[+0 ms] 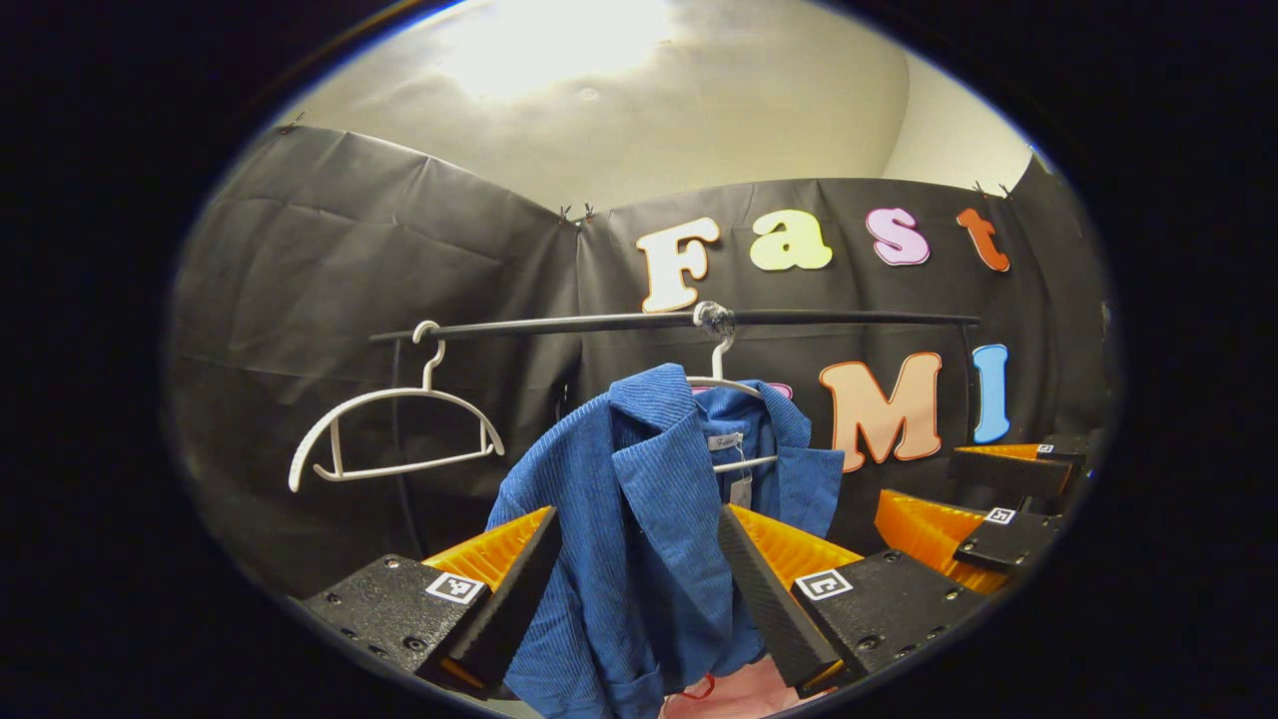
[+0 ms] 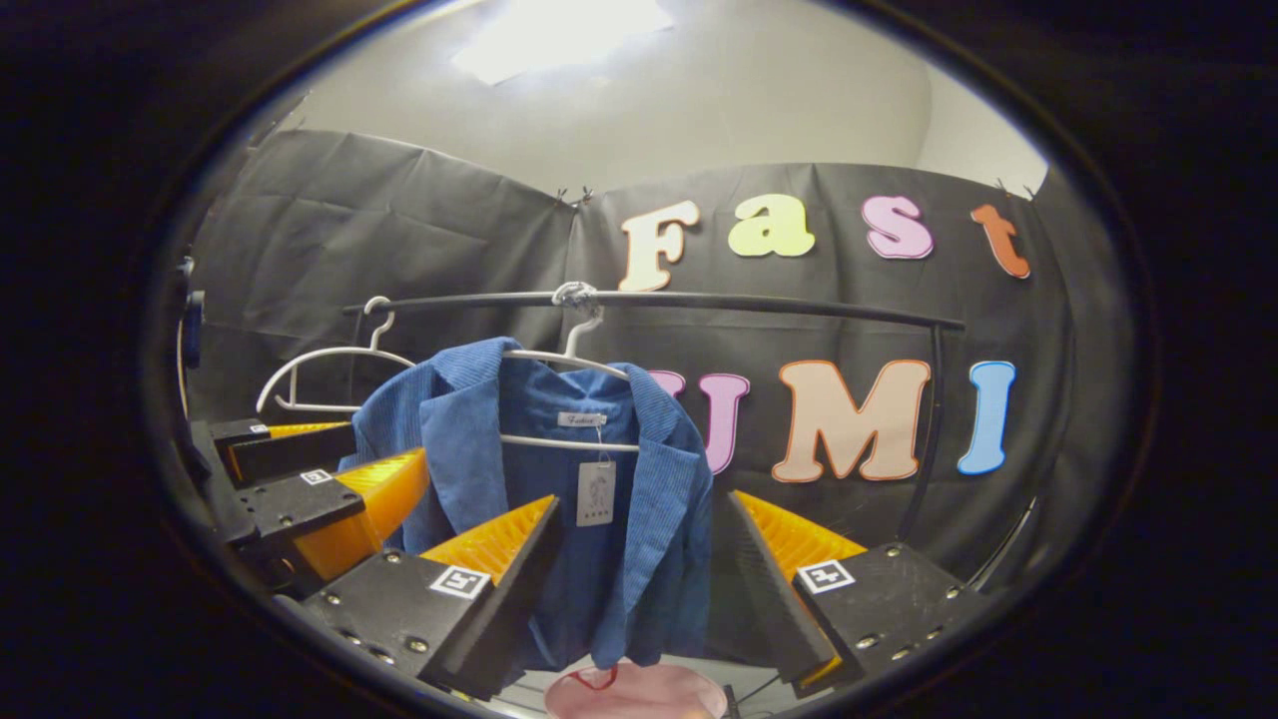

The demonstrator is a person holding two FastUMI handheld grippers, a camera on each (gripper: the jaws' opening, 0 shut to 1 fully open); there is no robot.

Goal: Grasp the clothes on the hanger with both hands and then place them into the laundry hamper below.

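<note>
Left claw (image 1: 639,579): both fingers are spread wide apart, angled upward and forward, with nothing pressed between them. In the left gripper view, the right claw (image 1: 998,499) appears at the right edge, at a similar height, its fingers also apart.

Right claw (image 2: 639,579): fingers stand wide apart, raised and pointing forward, gripping nothing. In the right gripper view, the left claw (image 2: 319,469) sits at the left edge, just beside, its fingers parted.

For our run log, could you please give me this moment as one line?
phase: approach | left gripper: open | right gripper: open | blue jacket: on white hanger | empty hanger: on rail
</note>
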